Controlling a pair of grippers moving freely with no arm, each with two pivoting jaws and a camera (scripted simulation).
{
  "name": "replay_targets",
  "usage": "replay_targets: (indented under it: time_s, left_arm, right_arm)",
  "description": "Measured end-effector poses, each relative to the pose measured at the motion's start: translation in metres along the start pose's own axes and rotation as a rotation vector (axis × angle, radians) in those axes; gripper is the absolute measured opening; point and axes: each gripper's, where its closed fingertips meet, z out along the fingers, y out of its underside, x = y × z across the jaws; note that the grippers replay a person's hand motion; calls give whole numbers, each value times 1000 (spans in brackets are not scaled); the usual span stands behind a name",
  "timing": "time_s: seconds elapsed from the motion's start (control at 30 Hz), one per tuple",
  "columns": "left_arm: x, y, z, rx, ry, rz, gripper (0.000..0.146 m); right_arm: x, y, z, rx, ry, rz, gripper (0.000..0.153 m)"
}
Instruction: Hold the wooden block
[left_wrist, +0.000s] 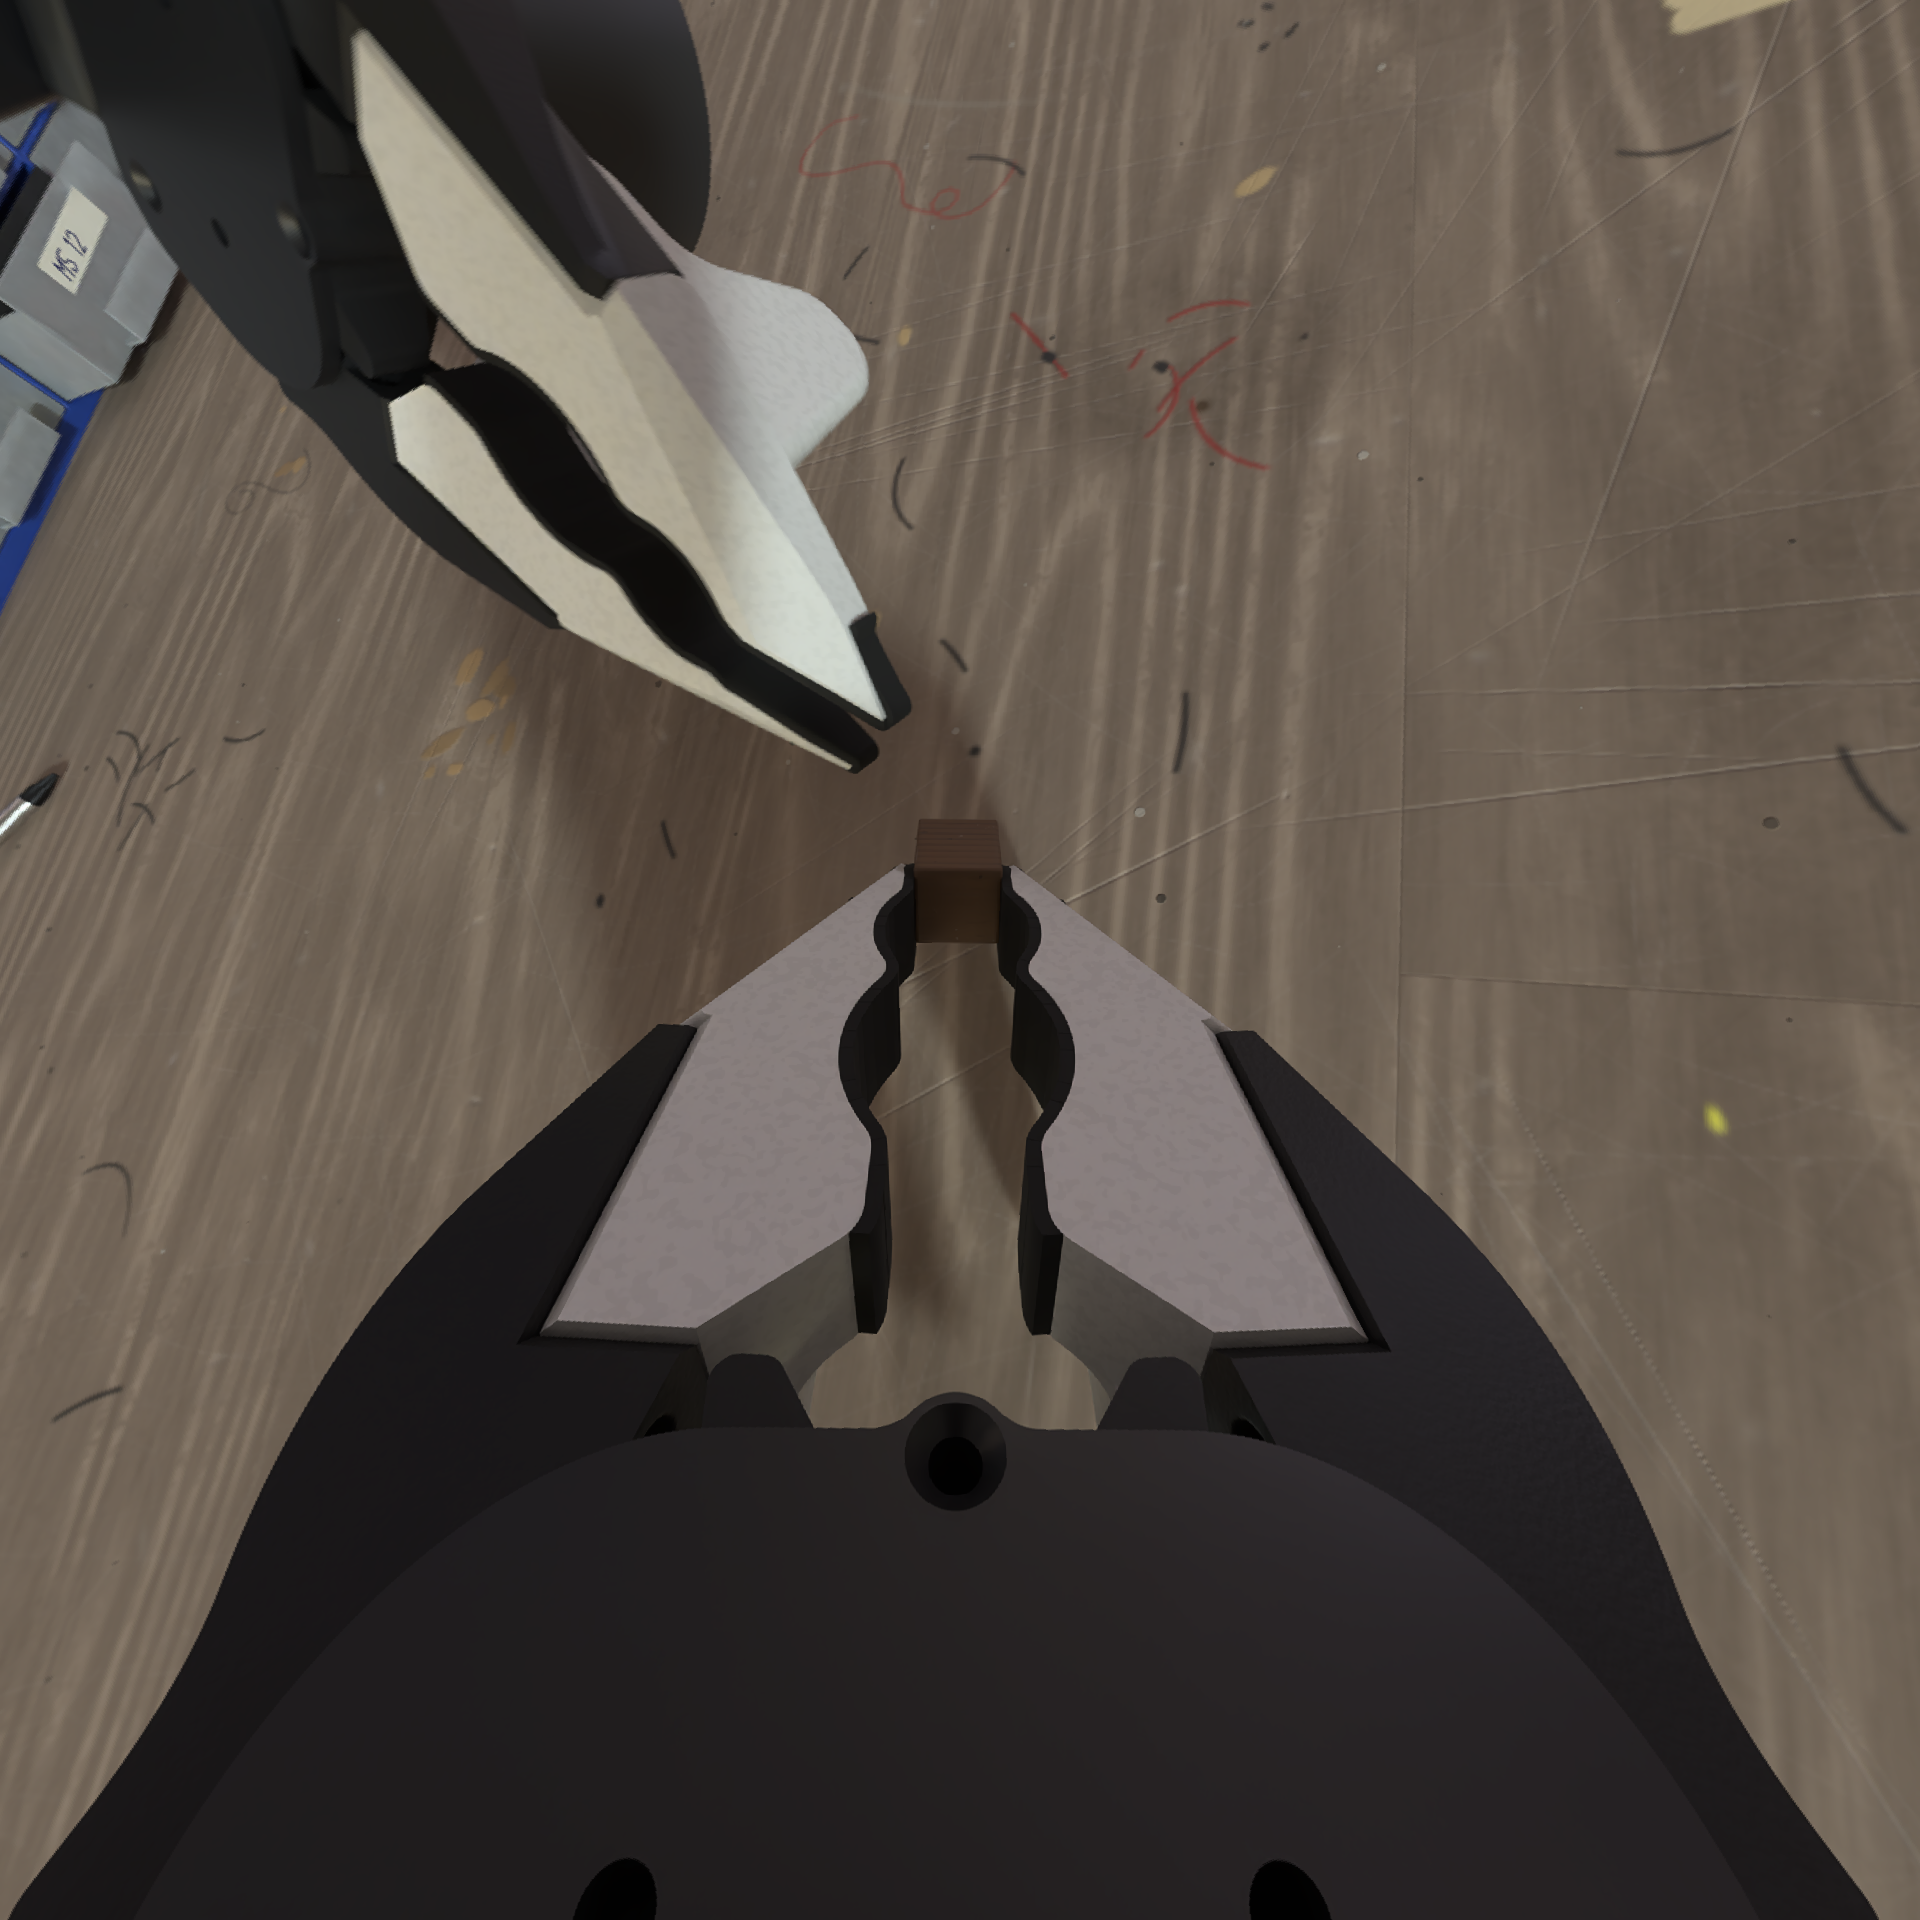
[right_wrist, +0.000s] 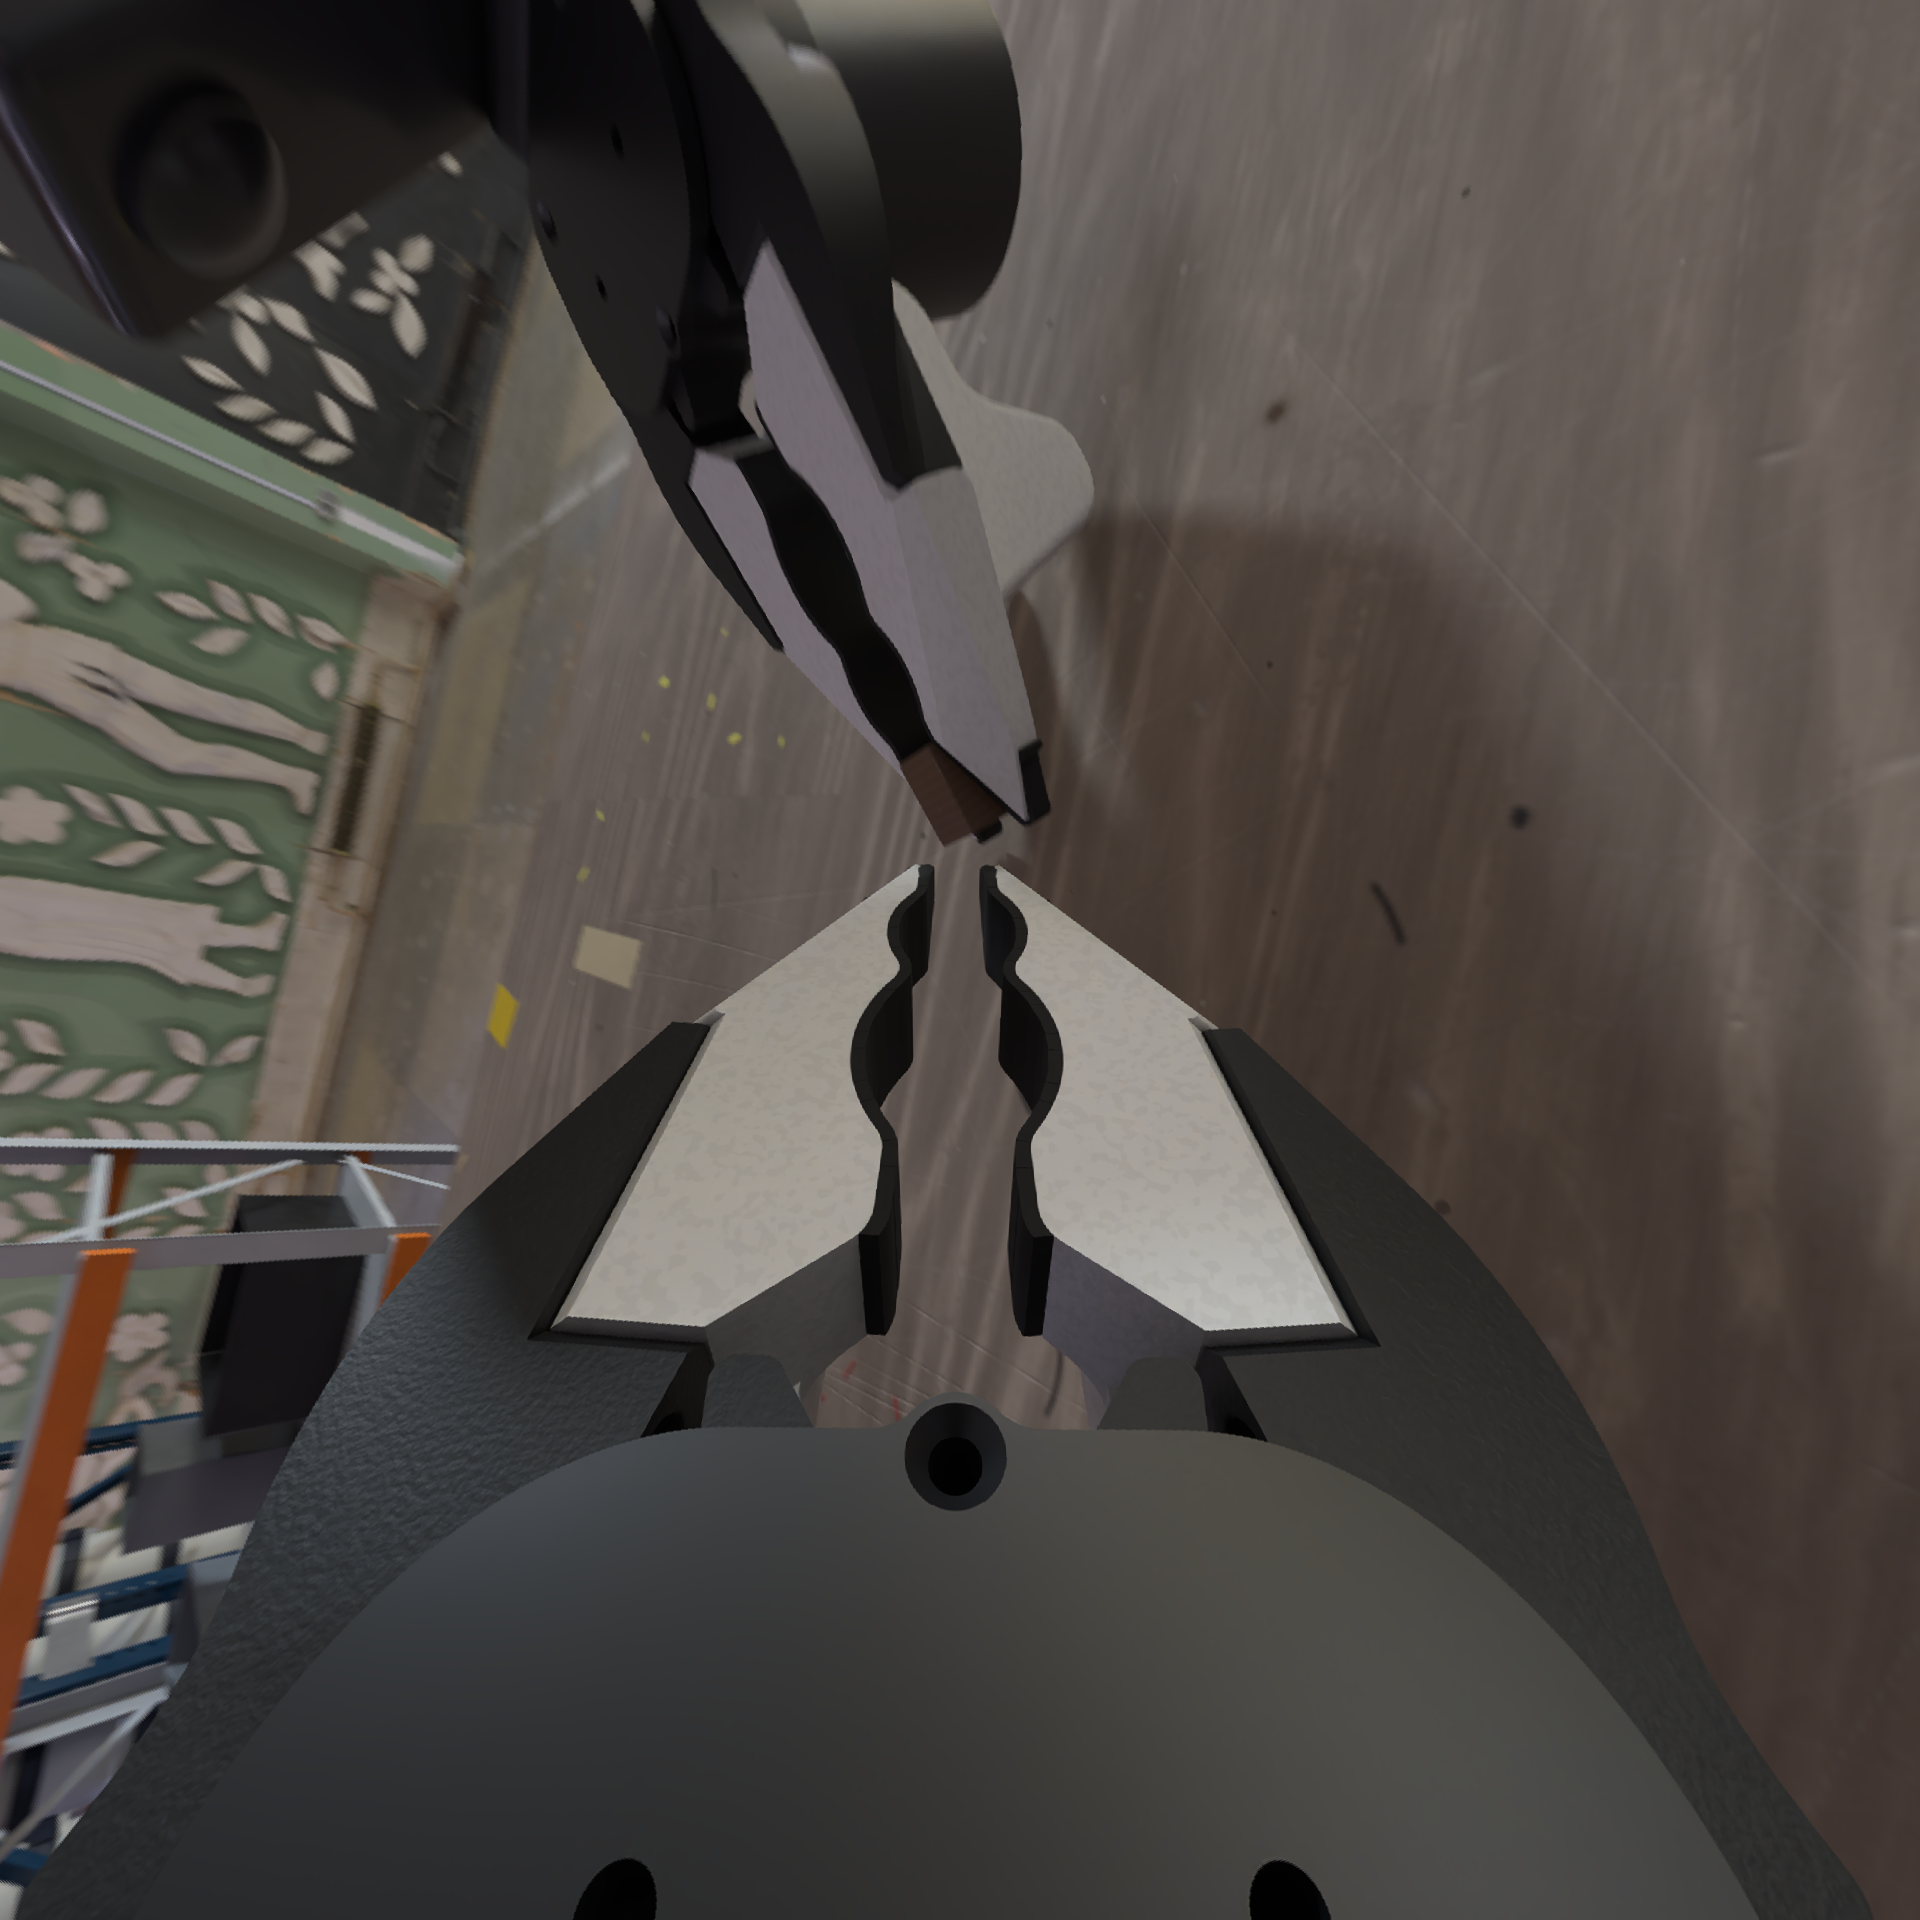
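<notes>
Left gripper (left_wrist: 957, 883) fills the lower part of its own wrist view, its 2 black-edged white fingers closed partway onto a small brown wooden block (left_wrist: 958, 879). The block sits clamped between the very tips of the fingers, with a gap behind it between the wavy inner pads. Below it lies a scratched, grey-brown wooden tabletop (left_wrist: 1455, 727) marked with red and black scribbles.

Right gripper (left_wrist: 873, 732) enters from the upper left of that view, pointing down toward the block. Its tips stop just short of the block and do not touch it. Its fingers are nearly together, with only a narrow slit between them, and they grip nothing.

From the right wrist view, the right gripper (right_wrist: 958, 883) shows the same narrow slit, empty. Just beyond its tips, the left gripper (right_wrist: 982, 805) reaches down from above with the block (right_wrist: 948, 798) pinched at its end.

At the far left of the left wrist view are grey bins in a blue tray (left_wrist: 62, 312) and a pen tip (left_wrist: 26, 805).
</notes>
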Motion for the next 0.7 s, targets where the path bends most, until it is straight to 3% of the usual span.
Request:
replay_targets:
  time_s: [0.37,0.7]
  left_arm:
    - [-3,-1,-1,-192,-42,130,14]
    - [-3,0,0,-422,-12,107,14]
  right_arm:
    - [-8,1,3,-61,-19,117,11]
    - [-2,10,-2,-103,69,157,17]
